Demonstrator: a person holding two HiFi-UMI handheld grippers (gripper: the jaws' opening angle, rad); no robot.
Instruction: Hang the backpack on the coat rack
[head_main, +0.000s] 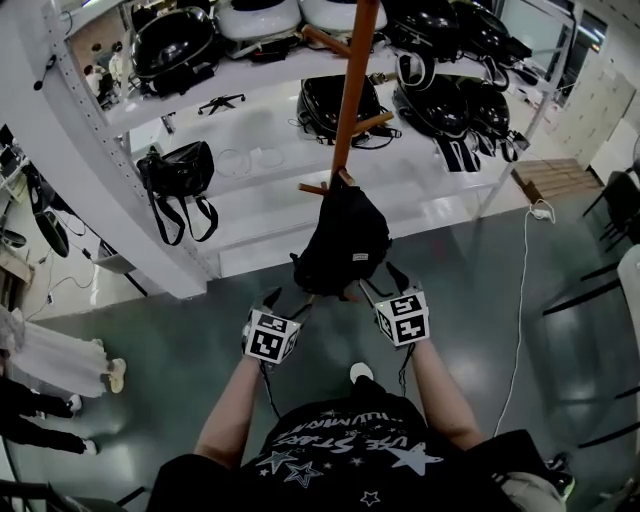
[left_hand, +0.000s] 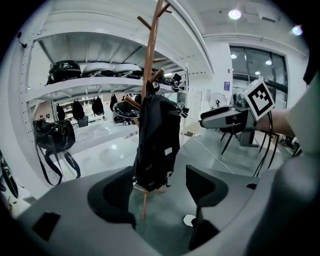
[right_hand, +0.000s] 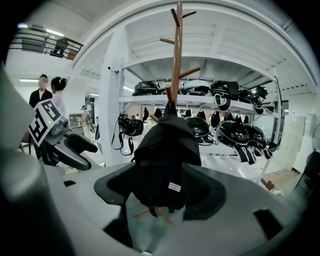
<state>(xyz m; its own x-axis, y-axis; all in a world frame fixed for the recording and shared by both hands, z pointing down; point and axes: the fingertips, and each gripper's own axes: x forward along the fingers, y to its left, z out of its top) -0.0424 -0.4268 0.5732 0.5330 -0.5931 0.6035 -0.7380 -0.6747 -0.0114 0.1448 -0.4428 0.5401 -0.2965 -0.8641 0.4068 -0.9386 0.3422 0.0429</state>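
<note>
Backpack (head_main: 340, 245) hangs from the rack (head_main: 352, 90), just ahead of left hand-held gripper (head_main: 288, 300) and right hand-held gripper (head_main: 385, 283). Both are spread and empty, since the rack now bears it.

Matt black cloth backpack (head_main: 340, 245), wooden coat rack (head_main: 352, 90), glossy floor (head_main: 180, 350)

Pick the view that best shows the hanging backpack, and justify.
Left gripper view: the backpack shows full length, hung on the rack. Head view foreshortens it from above; right gripper view shows it front-on, dark and indistinct.
</note>
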